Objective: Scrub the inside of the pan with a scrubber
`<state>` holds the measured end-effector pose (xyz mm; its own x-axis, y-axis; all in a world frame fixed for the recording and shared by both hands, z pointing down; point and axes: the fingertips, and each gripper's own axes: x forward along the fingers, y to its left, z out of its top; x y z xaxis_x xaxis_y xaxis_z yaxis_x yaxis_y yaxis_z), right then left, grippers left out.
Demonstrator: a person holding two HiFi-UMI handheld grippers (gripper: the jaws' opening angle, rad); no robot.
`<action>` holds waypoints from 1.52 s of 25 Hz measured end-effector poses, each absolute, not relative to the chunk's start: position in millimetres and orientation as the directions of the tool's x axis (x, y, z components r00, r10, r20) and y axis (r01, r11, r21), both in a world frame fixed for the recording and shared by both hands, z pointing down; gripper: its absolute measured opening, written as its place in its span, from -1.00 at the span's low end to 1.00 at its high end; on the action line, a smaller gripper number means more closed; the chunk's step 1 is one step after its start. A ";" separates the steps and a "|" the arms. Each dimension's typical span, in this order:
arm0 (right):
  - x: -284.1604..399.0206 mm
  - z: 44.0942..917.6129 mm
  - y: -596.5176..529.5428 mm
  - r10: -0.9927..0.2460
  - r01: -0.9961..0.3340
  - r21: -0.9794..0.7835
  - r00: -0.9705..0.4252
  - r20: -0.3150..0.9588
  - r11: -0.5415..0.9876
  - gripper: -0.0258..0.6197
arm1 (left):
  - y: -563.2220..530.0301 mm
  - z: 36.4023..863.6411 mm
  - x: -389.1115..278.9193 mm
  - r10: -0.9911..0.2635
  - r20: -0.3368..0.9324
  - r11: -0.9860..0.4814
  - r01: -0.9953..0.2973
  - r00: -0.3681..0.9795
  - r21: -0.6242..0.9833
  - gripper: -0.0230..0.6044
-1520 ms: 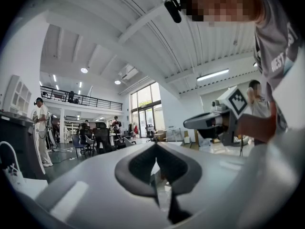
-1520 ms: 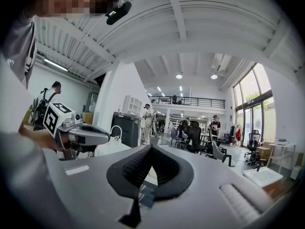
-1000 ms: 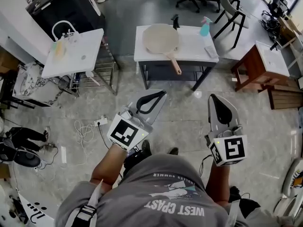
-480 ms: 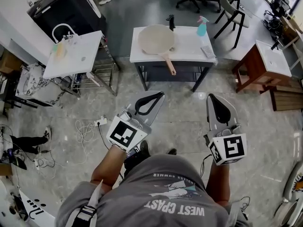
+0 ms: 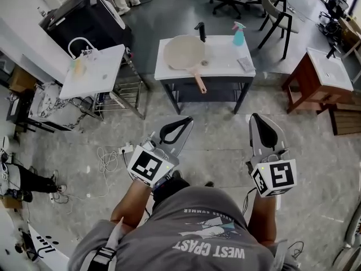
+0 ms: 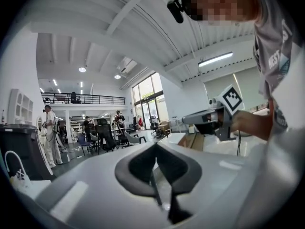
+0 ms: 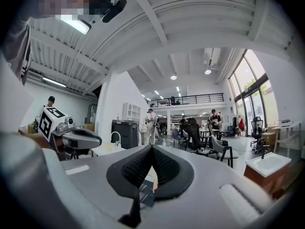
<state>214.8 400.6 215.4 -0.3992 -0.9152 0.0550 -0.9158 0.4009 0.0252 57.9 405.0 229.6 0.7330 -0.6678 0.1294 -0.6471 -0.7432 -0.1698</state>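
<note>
1. Left gripper (image 5: 184,121), a grey hand-held two-jaw tool with a square-marker cube. The jaws are pressed together tip to tip with nothing between them. It is carried roughly level in front of the body and aimed at the table; judged idle because nothing is within reach.
2. Right gripper (image 5: 256,117), of the same make. Its jaws are likewise closed on nothing, and it is held parallel to the first.
3. Grey stone floor (image 5: 220,143). A bare stretch separates both tools from the work.
4. White-topped table on a dark frame (image 5: 225,68), well apart, straight ahead.
5. Round beige frying pan with a pale wooden handle (image 5: 183,51), on the table's left half, open side up. The handle overhangs the near edge, probably left so for an easy steadying grip.
6. Small flat grey pad (image 5: 245,64) near the table's right edge. It may be the scrubber, but is too small to confirm.
7. Turquoise spray bottle (image 5: 239,34) and black upright object (image 5: 201,30), along the far edge.
</note>
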 end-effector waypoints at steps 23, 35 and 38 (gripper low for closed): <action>208.7 212.4 283.5 -0.966 -0.968 0.068 -0.234 0.107 0.242 -0.92 | 255.5 231.7 45.2 -0.552 0.095 -0.832 -0.539 0.829 -0.130 -0.92; 148.7 209.0 187.1 -0.979 -0.978 0.117 -0.156 0.129 0.171 -0.92 | 142.6 232.2 -11.4 -0.485 0.040 -0.871 -0.478 0.874 -0.116 -0.92; 136.2 207.9 169.4 -0.977 -0.974 0.142 -0.159 0.140 0.178 -0.92 | 121.7 235.3 -21.7 -0.483 0.021 -0.870 -0.478 0.875 -0.120 -0.92</action>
